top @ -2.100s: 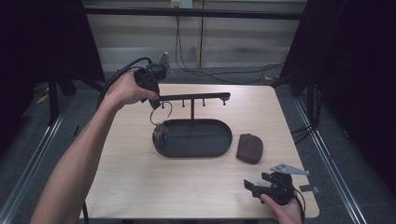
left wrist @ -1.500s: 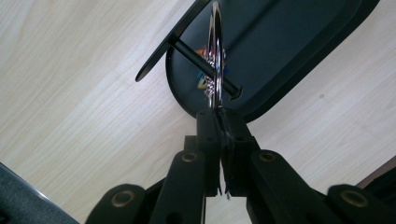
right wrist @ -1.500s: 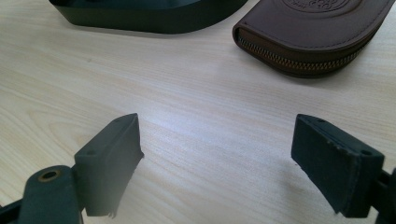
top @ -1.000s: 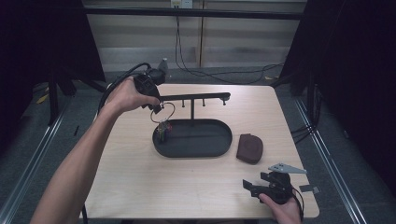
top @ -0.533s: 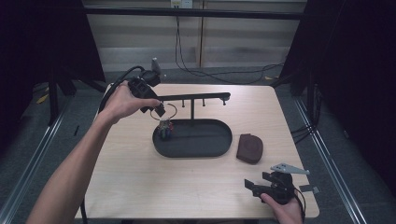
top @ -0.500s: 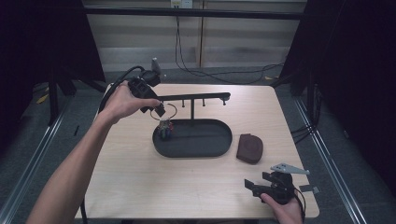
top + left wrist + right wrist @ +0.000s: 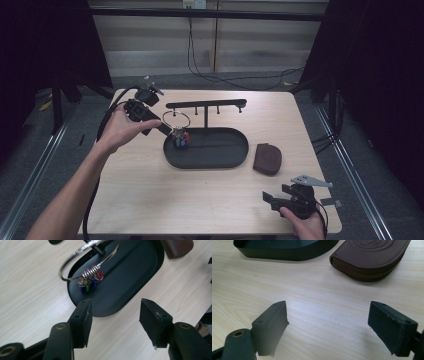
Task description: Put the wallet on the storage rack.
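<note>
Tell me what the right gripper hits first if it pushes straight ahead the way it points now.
Most likely bare table first, since the open right gripper looks tilted down at it. Beyond lie the brown zip pouch and the black tray; depth is hard to judge.

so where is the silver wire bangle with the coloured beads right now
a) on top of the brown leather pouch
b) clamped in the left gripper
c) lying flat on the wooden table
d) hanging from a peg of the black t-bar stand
d: the silver wire bangle with the coloured beads hangs from a peg of the black t-bar stand, its beads over the black oval tray, and the left gripper stands open and apart from it.
</note>
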The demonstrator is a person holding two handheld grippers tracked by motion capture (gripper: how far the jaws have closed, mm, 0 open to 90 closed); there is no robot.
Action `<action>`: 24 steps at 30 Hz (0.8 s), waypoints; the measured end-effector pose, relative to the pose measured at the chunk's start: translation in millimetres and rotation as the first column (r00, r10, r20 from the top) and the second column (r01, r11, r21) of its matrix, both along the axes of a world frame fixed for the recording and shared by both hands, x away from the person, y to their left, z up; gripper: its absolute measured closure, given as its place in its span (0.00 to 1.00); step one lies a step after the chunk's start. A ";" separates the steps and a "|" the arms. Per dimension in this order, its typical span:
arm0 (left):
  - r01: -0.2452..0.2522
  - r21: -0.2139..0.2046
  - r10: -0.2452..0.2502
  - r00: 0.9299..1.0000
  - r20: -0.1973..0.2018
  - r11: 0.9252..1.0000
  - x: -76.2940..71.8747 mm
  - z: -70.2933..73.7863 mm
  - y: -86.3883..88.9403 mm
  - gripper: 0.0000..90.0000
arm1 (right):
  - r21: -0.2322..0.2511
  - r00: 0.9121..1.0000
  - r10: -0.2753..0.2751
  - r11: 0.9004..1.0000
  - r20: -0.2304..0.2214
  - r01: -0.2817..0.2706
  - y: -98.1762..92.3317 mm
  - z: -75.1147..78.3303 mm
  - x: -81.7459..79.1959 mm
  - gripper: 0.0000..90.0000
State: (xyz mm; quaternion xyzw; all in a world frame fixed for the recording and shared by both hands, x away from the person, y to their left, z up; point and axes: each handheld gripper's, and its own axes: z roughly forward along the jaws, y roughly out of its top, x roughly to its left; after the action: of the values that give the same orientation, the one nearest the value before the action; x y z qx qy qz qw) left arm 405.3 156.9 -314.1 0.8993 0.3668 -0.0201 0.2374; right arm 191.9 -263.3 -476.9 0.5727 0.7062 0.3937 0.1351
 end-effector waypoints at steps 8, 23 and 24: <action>-0.001 -0.077 0.005 0.999 0.040 0.997 -26.8 -5.4 9.2 0.42 | -0.001 1.000 0.003 1.000 -0.004 -0.003 0.6 0.1 0.4 0.17; -0.070 -0.229 0.077 0.997 0.024 0.971 -66.4 -56.8 46.5 0.40 | 0.005 1.000 -0.005 1.000 -0.001 0.005 -0.5 0.4 -0.5 0.17; -0.068 -0.234 0.075 0.997 0.022 0.970 -69.5 -60.5 49.0 0.40 | 0.007 1.000 -0.009 1.000 0.000 0.009 -0.9 0.4 -0.5 0.17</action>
State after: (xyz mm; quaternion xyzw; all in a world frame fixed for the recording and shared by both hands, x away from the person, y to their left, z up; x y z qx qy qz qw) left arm 335.8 205.8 -374.6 0.8516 0.3905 -0.0408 0.3472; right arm 191.4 -264.2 -476.5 0.5762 0.7022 0.3957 0.1351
